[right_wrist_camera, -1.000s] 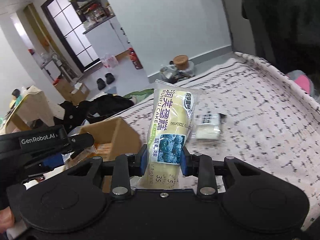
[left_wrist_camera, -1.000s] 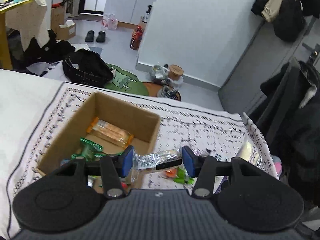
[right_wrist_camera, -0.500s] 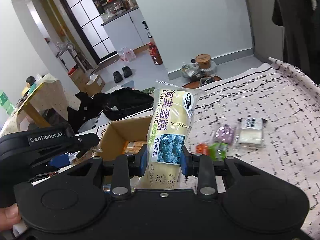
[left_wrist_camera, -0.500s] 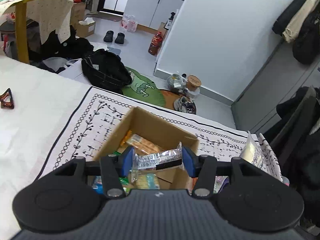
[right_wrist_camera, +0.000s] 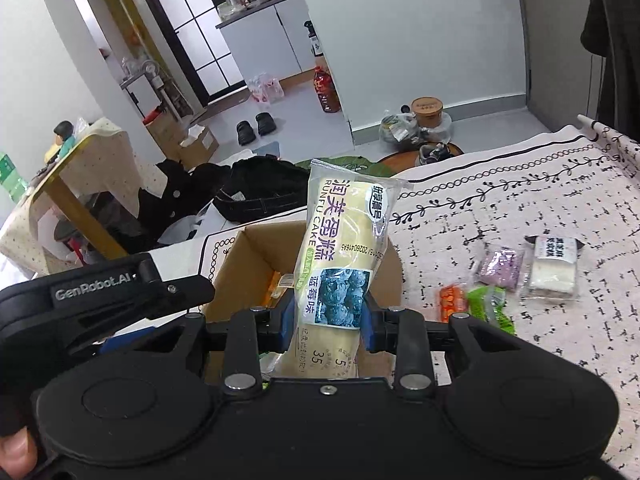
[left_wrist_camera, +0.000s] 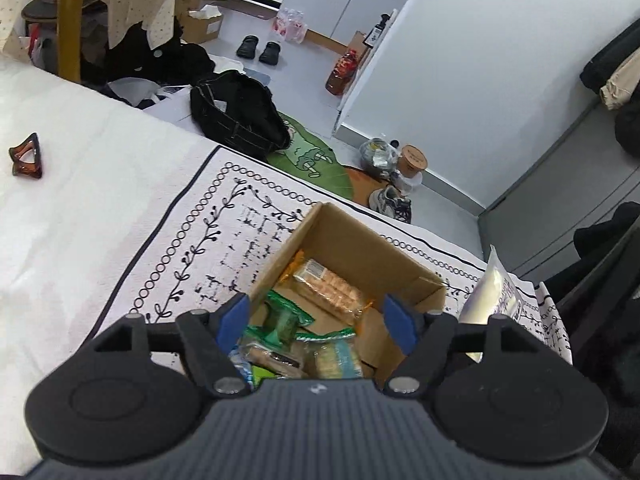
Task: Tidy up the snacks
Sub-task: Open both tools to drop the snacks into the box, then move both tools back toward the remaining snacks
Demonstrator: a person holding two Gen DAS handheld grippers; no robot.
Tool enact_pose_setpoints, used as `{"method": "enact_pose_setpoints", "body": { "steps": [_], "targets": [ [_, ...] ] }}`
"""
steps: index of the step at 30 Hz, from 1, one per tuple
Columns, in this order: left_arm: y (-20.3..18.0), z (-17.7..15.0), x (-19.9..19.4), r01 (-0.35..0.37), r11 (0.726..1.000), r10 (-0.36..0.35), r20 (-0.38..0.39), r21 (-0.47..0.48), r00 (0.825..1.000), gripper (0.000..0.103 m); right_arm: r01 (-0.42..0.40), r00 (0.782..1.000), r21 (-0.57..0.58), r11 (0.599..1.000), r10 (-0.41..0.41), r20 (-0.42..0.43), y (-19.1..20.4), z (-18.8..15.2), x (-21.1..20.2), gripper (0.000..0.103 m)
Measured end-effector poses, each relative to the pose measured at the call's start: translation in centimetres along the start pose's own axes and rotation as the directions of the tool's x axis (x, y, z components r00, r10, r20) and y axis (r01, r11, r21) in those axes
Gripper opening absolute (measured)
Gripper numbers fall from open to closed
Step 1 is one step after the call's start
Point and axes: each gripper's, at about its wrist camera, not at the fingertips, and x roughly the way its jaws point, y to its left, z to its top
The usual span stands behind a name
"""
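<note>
Open brown cardboard box [left_wrist_camera: 362,248] sits on a white cloth with black printed vine-and-cross pattern [left_wrist_camera: 208,240]; all places below taken from the box.

Left gripper [left_wrist_camera: 318,322] hangs directly above the box's near end, jaws spread wide, nothing between the blue pads [left_wrist_camera: 234,320]. Straight below the gap, inside the box: a clear-wrapped pack of orange-brown biscuits [left_wrist_camera: 330,288] toward the far wall, a green foil packet [left_wrist_camera: 286,318] nearer, and a pale blue-edged cracker pack [left_wrist_camera: 334,354] at the near end. More wrappers underneath, too crowded to tell apart.

Right gripper [right_wrist_camera: 324,320] is over the box's near right corner, jaws clenched on a tall pale-yellow cake packet with a blueberry picture and "RUNFU CAKE" lettering [right_wrist_camera: 346,248]. Packet stands upright, gripped at its lower third, top rising well above the box rim; its bottom end hangs over the box opening.

Right of the box, on the cloth: a small orange packet [right_wrist_camera: 452,300] and a bright green packet [right_wrist_camera: 488,306] close by, then a purple-speckled sachet [right_wrist_camera: 502,268] and a white wrapped block with a black-and-white label [right_wrist_camera: 554,264] further out.
</note>
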Motion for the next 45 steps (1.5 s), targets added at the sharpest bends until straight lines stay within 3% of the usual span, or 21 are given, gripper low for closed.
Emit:
{"method": "enact_pose_setpoints", "body": {
  "steps": [3,7,21,26,30,37,45],
  "targets": [
    [0.4,0.0,0.1,-0.016,1.0,0.016,-0.002,-0.013,1.0,0.073,-0.003,1.0,-0.009,1.0,0.003,-0.008,0.5,0.2,0.6,0.034],
    [0.4,-0.3,0.3,-0.027,1.0,0.027,-0.009,-0.009,1.0,0.074,0.011,1.0,0.023,1.0,-0.011,-0.001,0.0,0.0,0.3,0.052],
    [-2.9,-3.0,0.4,-0.036,0.998,0.038,-0.034,0.054,0.999,0.085,0.058,0.998,0.119,0.991,-0.056,-0.014,-6.0,-1.6,-3.0,0.062],
    [-4.8,-4.0,0.1,-0.043,0.995,0.046,-0.034,0.087,0.998,0.087,0.08,0.996,0.126,0.989,-0.083,0.013,-8.0,-1.6,-4.5,0.076],
    [-6.4,-4.7,-0.1,-0.05,0.992,0.055,-0.033,0.113,0.998,0.089,0.09,0.995,0.132,0.987,-0.094,0.022,-9.8,-1.6,-5.6,0.08],
    [-8.8,-5.7,-0.1,-0.056,0.986,0.062,-0.032,0.157,0.998,0.093,0.09,0.995,0.137,0.986,-0.096,0.034,-12.5,-1.4,-7.4,0.097],
    [-11.4,-7.0,0.5,-0.037,0.98,0.047,-0.045,0.195,0.998,0.096,0.115,0.992,0.132,0.985,-0.12,0.027,-15.7,-1.1,-8.4,0.1]
  ]
}}
